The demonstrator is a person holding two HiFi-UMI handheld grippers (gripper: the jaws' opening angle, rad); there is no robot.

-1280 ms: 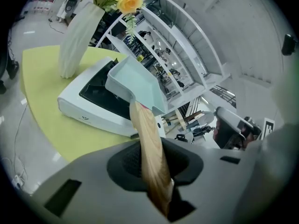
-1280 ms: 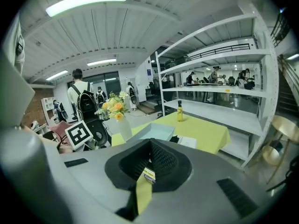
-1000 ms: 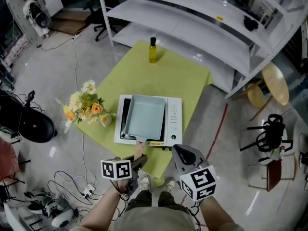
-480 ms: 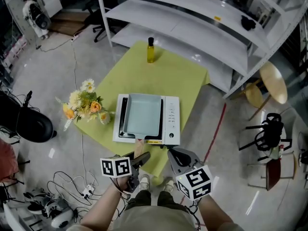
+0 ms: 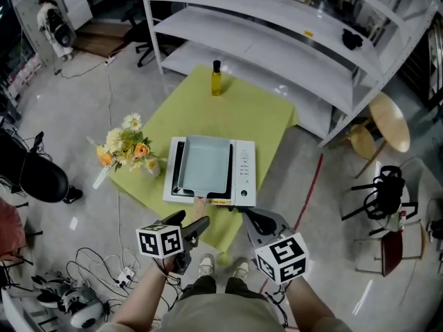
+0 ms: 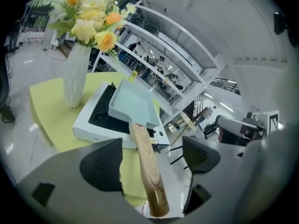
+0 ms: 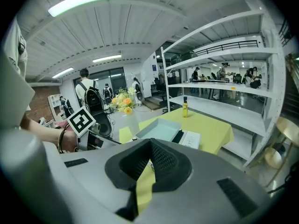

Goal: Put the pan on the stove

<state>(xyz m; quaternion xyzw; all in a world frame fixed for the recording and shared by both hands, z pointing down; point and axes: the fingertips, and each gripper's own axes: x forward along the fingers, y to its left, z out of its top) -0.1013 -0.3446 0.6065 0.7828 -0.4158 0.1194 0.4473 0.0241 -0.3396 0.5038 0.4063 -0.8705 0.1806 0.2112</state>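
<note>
A pale blue rectangular pan (image 5: 205, 164) sits on the white portable stove (image 5: 243, 175) on the yellow-green table. Its wooden handle (image 5: 199, 206) sticks out over the near edge toward me. My left gripper (image 5: 187, 224) is at the handle's end with its jaws opening. In the left gripper view the handle (image 6: 147, 171) lies between the wide-apart fingers (image 6: 100, 164), and neither pad presses on it. The pan (image 6: 133, 107) and stove (image 6: 88, 127) show beyond. My right gripper (image 5: 252, 220) hovers just right of the handle, shut and empty (image 7: 149, 164), with the pan (image 7: 161, 129) ahead of it.
A white vase of flowers (image 5: 124, 151) stands at the table's left edge. A yellow bottle (image 5: 217, 80) is at its far corner. White shelving (image 5: 277, 40) runs behind the table. Chairs (image 5: 381, 192) stand to the right, and cables (image 5: 104, 268) lie on the floor at left.
The left gripper's jaws have spread off the pan handle and the gripper has drawn back slightly toward me. The pan stays on the stove. The right gripper has barely moved.
</note>
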